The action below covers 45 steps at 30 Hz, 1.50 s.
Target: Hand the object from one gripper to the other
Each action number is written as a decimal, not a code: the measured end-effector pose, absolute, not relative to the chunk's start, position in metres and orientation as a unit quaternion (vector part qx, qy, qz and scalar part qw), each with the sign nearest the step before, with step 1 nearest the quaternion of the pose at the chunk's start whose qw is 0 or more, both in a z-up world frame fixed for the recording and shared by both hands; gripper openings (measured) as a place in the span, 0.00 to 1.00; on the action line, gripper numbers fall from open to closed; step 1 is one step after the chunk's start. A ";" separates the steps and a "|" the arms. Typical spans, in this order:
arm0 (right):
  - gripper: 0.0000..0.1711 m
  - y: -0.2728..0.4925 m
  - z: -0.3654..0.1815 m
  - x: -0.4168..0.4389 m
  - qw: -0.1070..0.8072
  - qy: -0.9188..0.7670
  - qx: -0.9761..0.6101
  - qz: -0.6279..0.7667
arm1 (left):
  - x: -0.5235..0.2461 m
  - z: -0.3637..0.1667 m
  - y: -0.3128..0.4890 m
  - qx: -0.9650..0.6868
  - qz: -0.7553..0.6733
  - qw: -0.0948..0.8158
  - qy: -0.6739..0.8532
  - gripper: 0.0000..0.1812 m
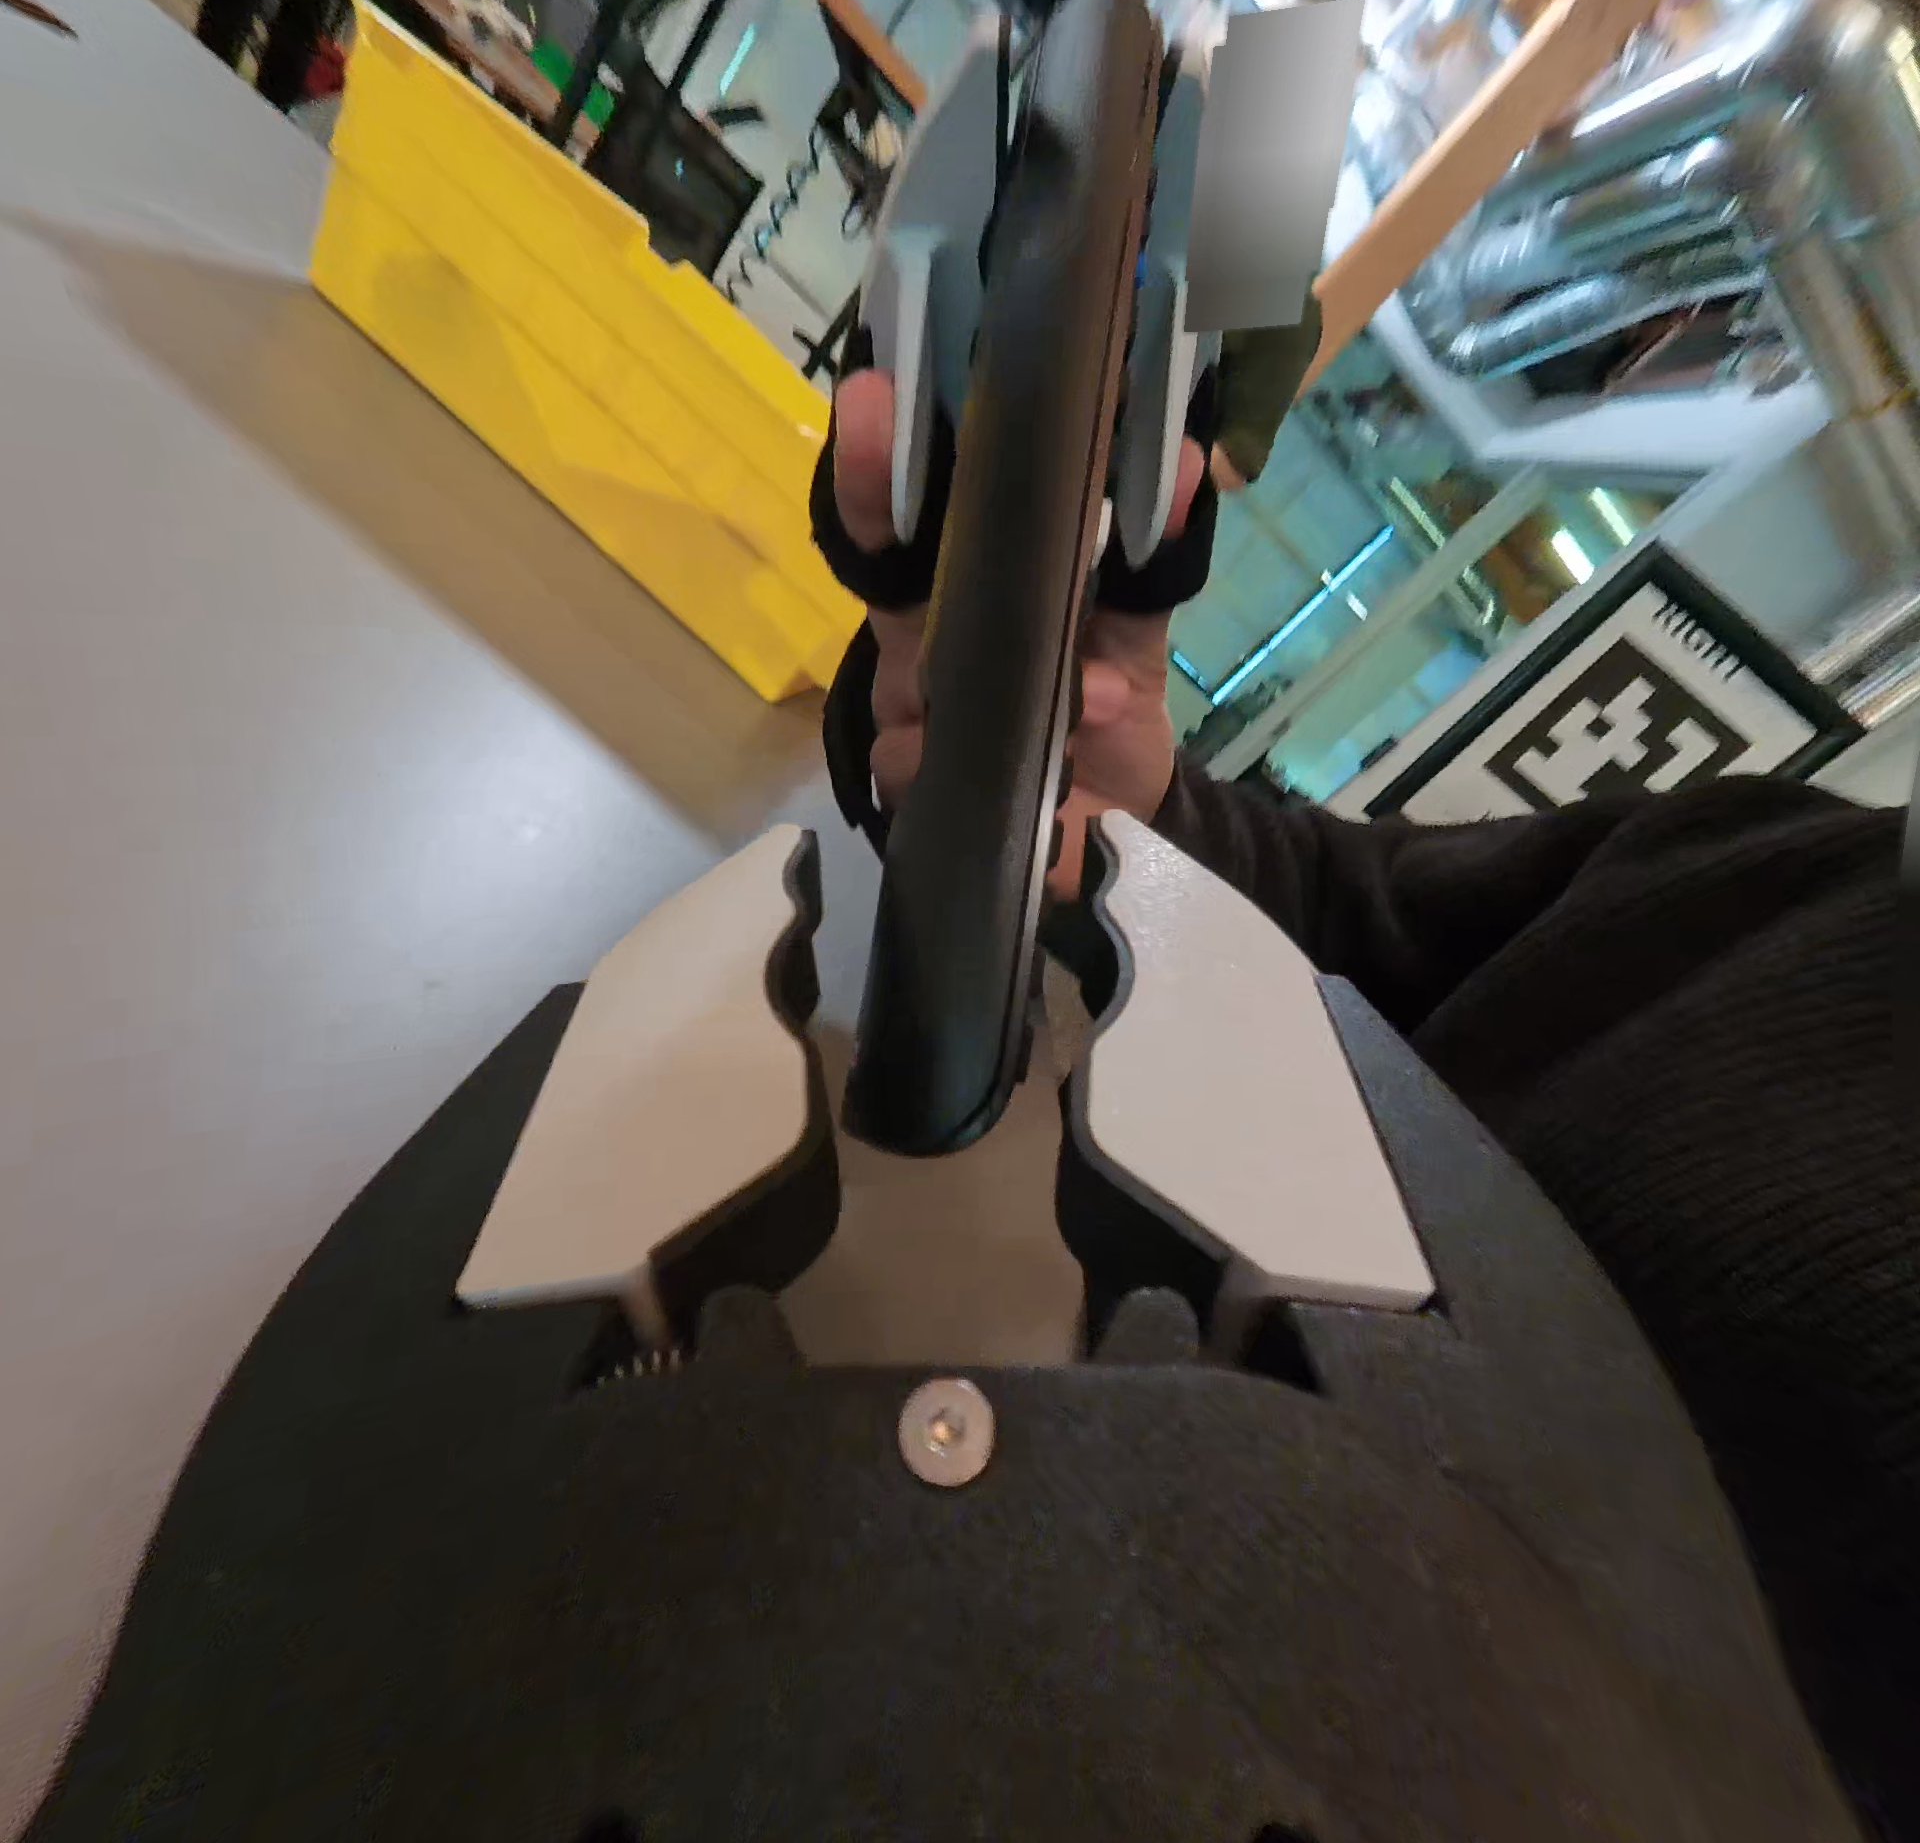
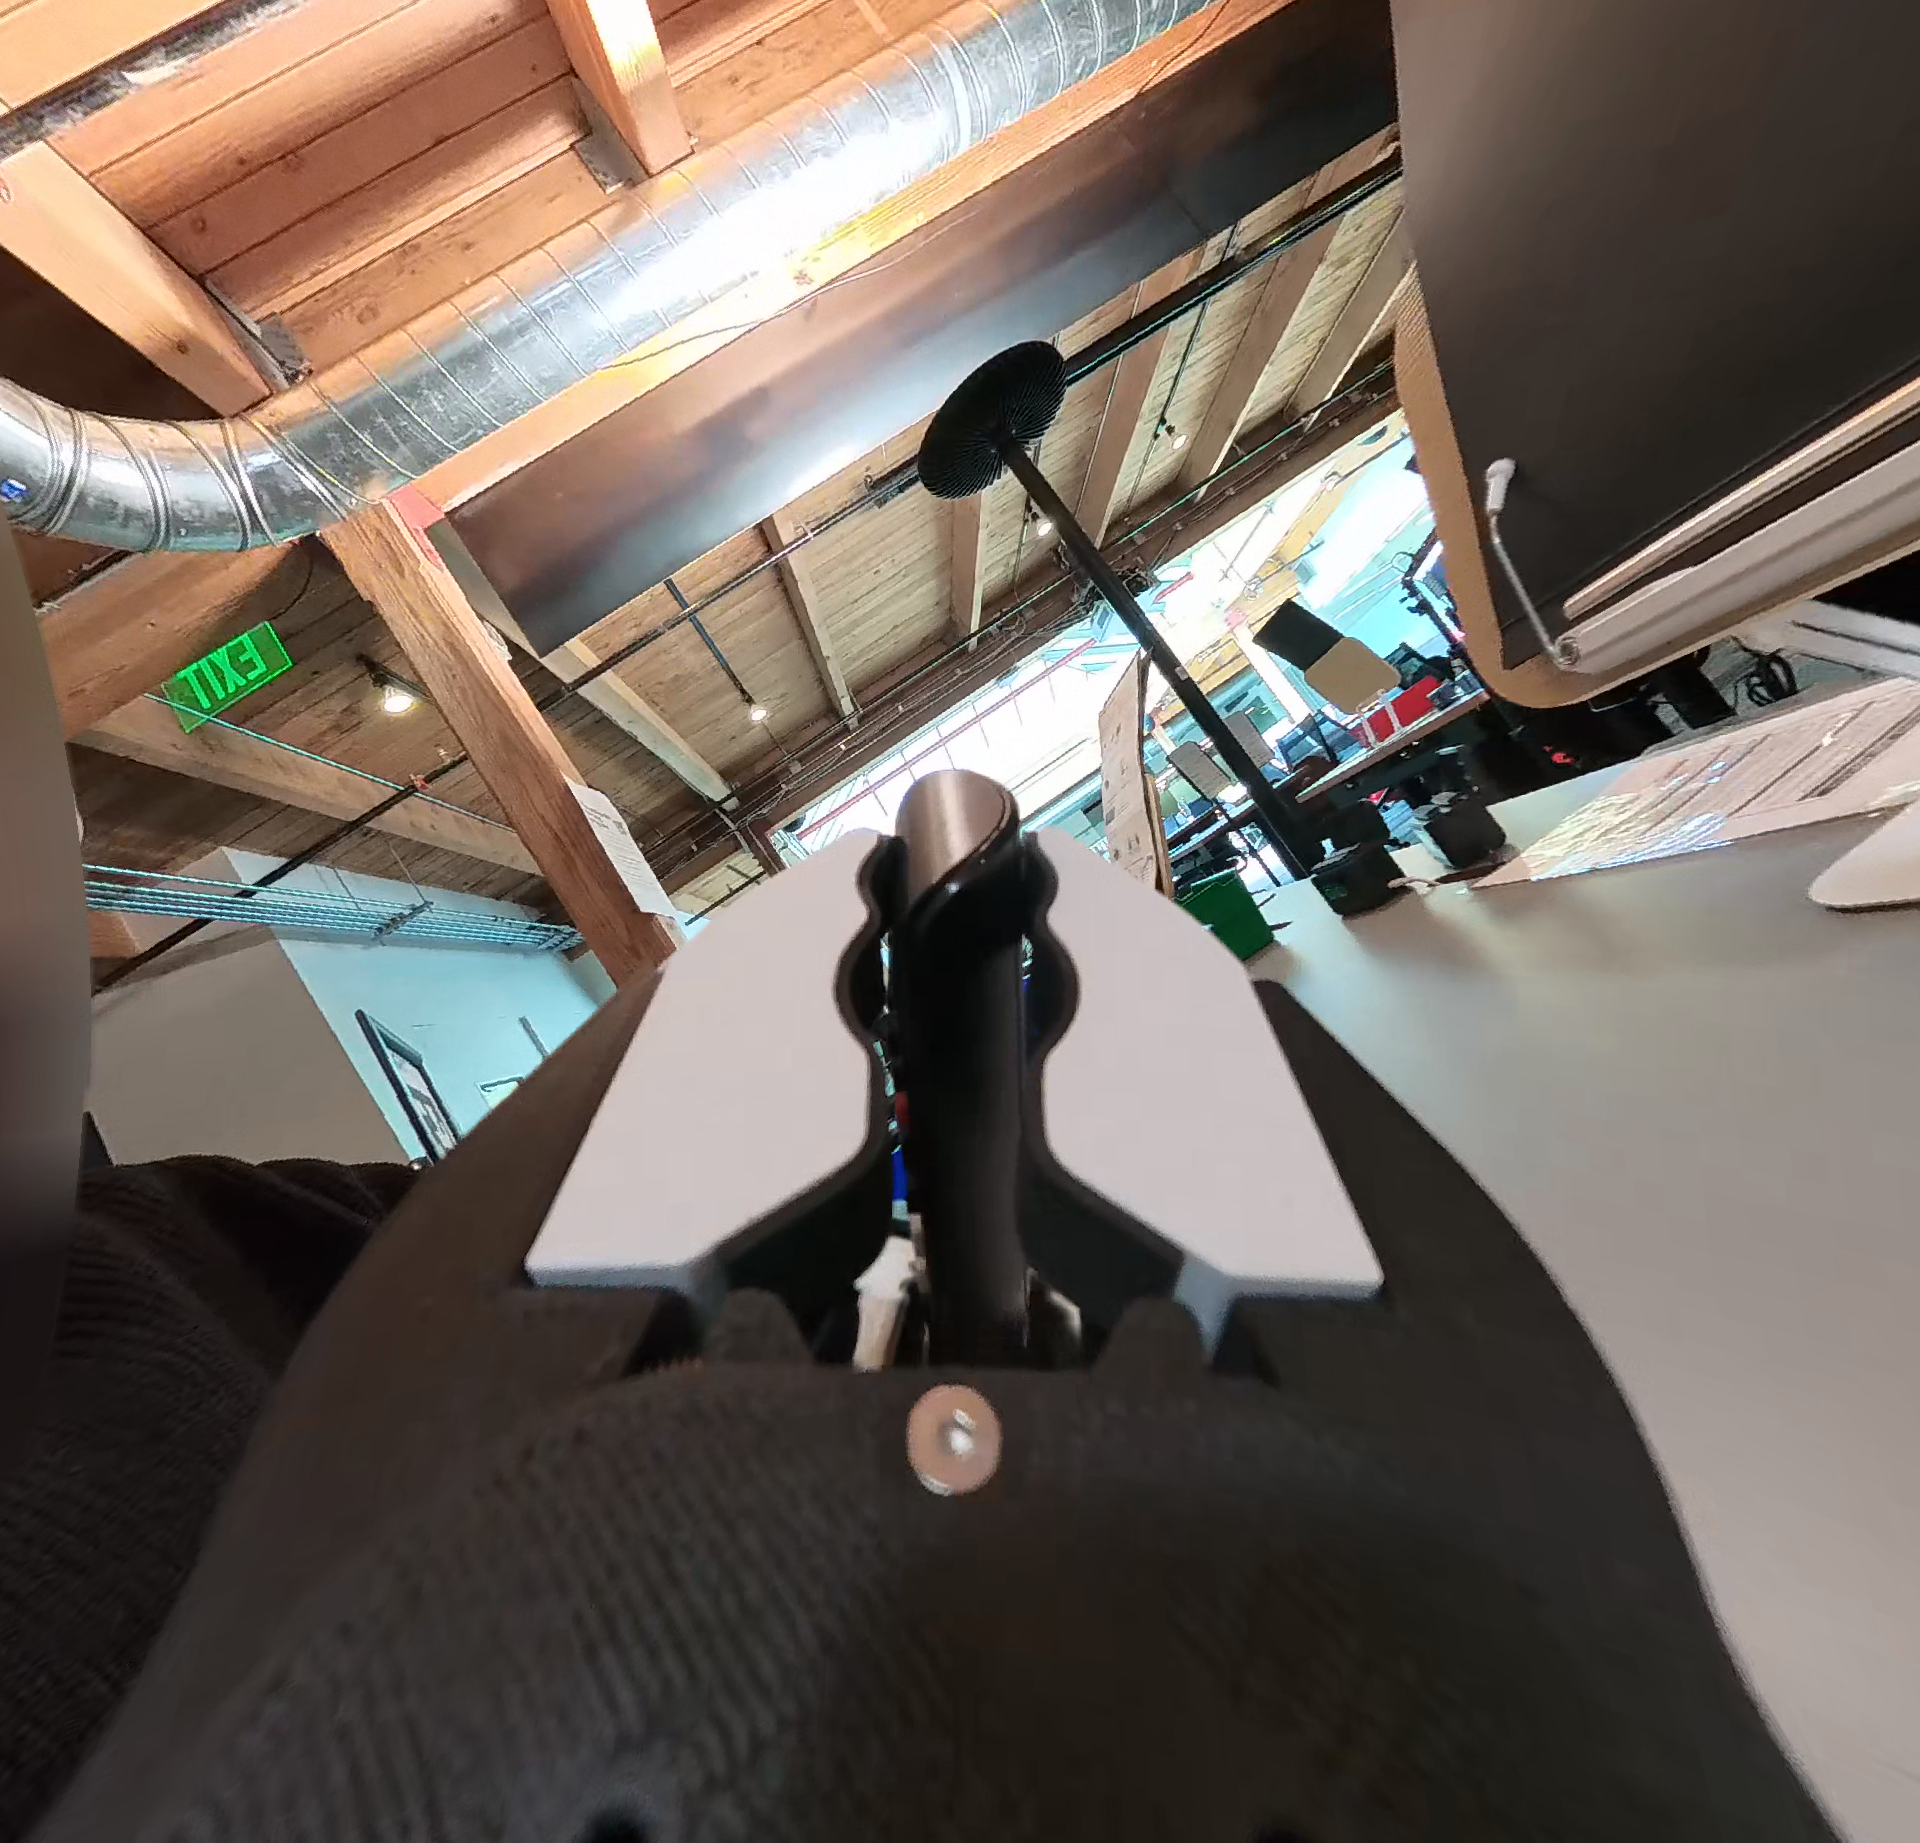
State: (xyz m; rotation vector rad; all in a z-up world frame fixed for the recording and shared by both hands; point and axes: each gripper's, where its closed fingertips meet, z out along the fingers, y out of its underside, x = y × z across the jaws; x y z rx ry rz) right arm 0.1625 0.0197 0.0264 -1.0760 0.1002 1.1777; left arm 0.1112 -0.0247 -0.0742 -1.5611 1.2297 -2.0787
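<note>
A long black object (image 1: 997, 650) with a thin silver edge runs up the middle of the left wrist view. Its near end sits between the fingers of my left gripper (image 1: 956, 848), which is open with gaps on both sides. My right gripper (image 1: 1029, 515) faces me farther off and clamps the object higher up; a gloved hand (image 1: 1112, 713) holds that gripper. In the right wrist view my right gripper (image 2: 961, 858) is shut on the black object (image 2: 966, 1118), whose rounded metallic end (image 2: 951, 806) pokes out past the fingertips.
A yellow bin (image 1: 540, 359) stands on the grey table (image 1: 208, 650) at left. A black-and-white marker board (image 1: 1621, 733) and a dark sleeve (image 1: 1662, 1066) are at right. In the right wrist view a monitor (image 2: 1662, 287) hangs over the white table (image 2: 1558, 1066). The left gripper's tips are roughly 12 centimeters from the right gripper's.
</note>
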 end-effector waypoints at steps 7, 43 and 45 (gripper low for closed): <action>0.13 0.019 0.026 0.170 0.698 0.058 -0.468 0.540 | 0.106 -0.059 -0.014 -0.521 -0.717 0.187 0.424 0.14; 0.25 0.028 -0.136 0.114 0.410 -0.503 -0.741 -0.172 | 0.079 -0.121 0.026 -0.421 -0.166 0.401 0.797 0.15; 0.20 0.026 -0.135 0.113 0.412 -0.509 -0.736 -0.173 | 0.079 -0.119 0.023 -0.409 -0.161 0.411 0.799 0.15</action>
